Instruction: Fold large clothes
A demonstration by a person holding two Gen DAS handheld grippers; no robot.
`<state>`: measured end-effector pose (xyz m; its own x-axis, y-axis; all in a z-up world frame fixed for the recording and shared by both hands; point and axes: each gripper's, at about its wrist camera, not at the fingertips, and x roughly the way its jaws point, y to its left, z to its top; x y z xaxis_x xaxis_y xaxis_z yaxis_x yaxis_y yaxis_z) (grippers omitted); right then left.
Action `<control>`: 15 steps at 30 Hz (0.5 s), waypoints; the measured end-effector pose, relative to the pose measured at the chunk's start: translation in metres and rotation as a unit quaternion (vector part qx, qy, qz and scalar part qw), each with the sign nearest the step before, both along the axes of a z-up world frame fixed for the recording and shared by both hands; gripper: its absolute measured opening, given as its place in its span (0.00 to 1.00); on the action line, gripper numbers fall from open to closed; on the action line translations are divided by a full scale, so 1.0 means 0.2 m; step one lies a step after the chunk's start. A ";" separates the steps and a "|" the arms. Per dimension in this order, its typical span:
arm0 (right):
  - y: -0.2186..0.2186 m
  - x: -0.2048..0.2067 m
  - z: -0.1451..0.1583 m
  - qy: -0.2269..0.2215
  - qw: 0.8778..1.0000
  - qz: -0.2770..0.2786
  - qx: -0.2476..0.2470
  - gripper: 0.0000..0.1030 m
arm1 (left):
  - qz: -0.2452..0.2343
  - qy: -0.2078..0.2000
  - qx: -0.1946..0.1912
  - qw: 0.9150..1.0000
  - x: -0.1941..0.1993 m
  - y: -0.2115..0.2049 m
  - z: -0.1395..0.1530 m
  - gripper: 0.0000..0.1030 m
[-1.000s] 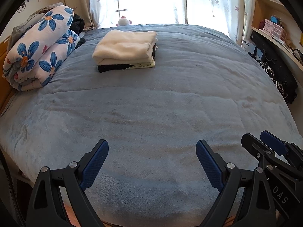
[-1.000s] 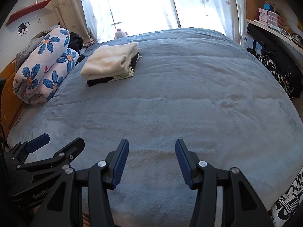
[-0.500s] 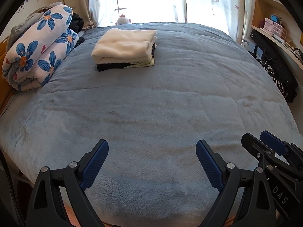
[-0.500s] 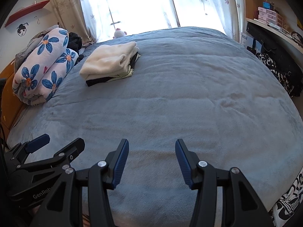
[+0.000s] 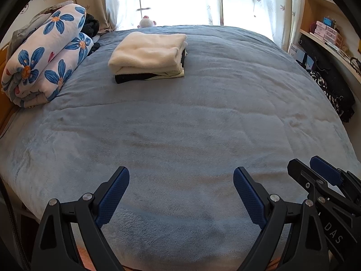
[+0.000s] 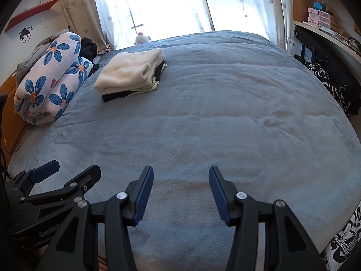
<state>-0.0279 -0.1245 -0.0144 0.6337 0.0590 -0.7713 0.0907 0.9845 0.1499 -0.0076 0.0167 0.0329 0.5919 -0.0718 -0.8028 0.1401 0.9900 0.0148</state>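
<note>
From the left wrist view, the left gripper hangs low over the near edge of the bed, its black fingers with ribbed blue pads spread wide and holding nothing. The bed wears a plush grey-blue fleece cover, softly rumpled. Far across it, toward the window, sits a stack of folded clothes — a thick, fluffy cream piece on top, a thin pale layer and a flat black one beneath. To its left a rolled quilt, white with big blue flowers, lies along the bed's edge. The right gripper shows at the lower right, just beside.

From the right wrist view, the right gripper also hovers above the near edge of the bed, fingers parted with only fleece between them. The stack of folded clothes lies well apart, upper left, its squared edges neat — the rolled quilt near it. The left gripper shows at the lower left. A small pale stuffed toy sits by the sheer curtains.
</note>
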 end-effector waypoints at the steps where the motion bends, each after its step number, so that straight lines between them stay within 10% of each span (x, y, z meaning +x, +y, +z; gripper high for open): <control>1: 0.00 0.00 0.00 0.000 1.000 0.000 -0.001 0.50 | 0.000 0.000 0.000 1.000 0.00 0.00 0.00 0.90; 15: 0.00 0.00 -0.02 0.005 1.000 -0.001 -0.002 0.50 | -0.003 -0.002 0.009 1.000 0.02 0.01 -0.02 0.89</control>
<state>-0.0277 -0.1237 -0.0182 0.6265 0.0554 -0.7774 0.0938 0.9849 0.1457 -0.0036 0.0184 0.0296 0.5940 -0.0608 -0.8021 0.1464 0.9887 0.0335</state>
